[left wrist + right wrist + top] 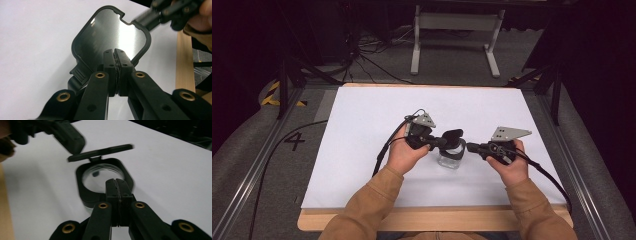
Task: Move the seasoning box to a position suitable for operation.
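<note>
Two hand-held grippers, left (451, 141), right (472, 147); one lidded jar (451, 156)

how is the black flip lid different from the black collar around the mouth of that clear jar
The flip lid is a solid flat panel, raised open; the collar is a ring with a round opening, sitting on the clear jar. The left gripper is shut on the lid's edge, while the right gripper is shut on the collar's rim. Both are black, rounded-square, and joined at a hinge.
</note>
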`<state>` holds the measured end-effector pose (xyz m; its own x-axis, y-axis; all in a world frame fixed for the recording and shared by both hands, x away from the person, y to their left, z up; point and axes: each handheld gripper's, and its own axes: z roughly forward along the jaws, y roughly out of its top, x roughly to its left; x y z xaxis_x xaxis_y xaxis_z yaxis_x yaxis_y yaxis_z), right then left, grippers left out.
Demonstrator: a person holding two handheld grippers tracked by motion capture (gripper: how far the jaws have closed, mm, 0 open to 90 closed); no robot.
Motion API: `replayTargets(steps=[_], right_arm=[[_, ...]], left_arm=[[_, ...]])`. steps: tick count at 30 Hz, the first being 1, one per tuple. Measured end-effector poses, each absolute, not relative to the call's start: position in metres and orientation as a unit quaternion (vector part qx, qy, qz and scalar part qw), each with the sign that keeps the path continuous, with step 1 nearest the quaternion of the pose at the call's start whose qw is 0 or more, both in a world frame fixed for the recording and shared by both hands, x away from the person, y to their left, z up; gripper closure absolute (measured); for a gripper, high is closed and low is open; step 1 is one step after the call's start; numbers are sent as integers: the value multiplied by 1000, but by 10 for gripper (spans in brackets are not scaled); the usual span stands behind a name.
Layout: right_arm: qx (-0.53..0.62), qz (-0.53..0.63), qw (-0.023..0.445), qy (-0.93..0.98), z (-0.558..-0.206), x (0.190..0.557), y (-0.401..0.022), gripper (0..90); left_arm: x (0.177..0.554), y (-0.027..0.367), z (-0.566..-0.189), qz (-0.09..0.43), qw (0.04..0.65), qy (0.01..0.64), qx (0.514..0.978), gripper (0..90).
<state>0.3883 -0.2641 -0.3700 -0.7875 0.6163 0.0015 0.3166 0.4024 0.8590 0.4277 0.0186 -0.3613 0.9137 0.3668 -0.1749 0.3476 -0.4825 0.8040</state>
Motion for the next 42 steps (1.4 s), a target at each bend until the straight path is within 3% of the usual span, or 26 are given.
replayTargets(steps=[9, 20, 33, 42], right_arm=[[354, 460, 188, 792, -366, 395, -305, 900], [347, 464, 178, 795, -370, 397, -301, 900], [304, 456, 139, 825, -395, 438, -275, 900], [279, 448, 104, 843, -425, 460, -262, 900]], left_arm=[[428, 10, -368, 1, 448, 203, 871, 882], [426, 17, -364, 18, 453, 208, 867, 883], [415, 113, -357, 78, 455, 316, 829, 877], [407, 148, -360, 93, 456, 360, 809, 869]])
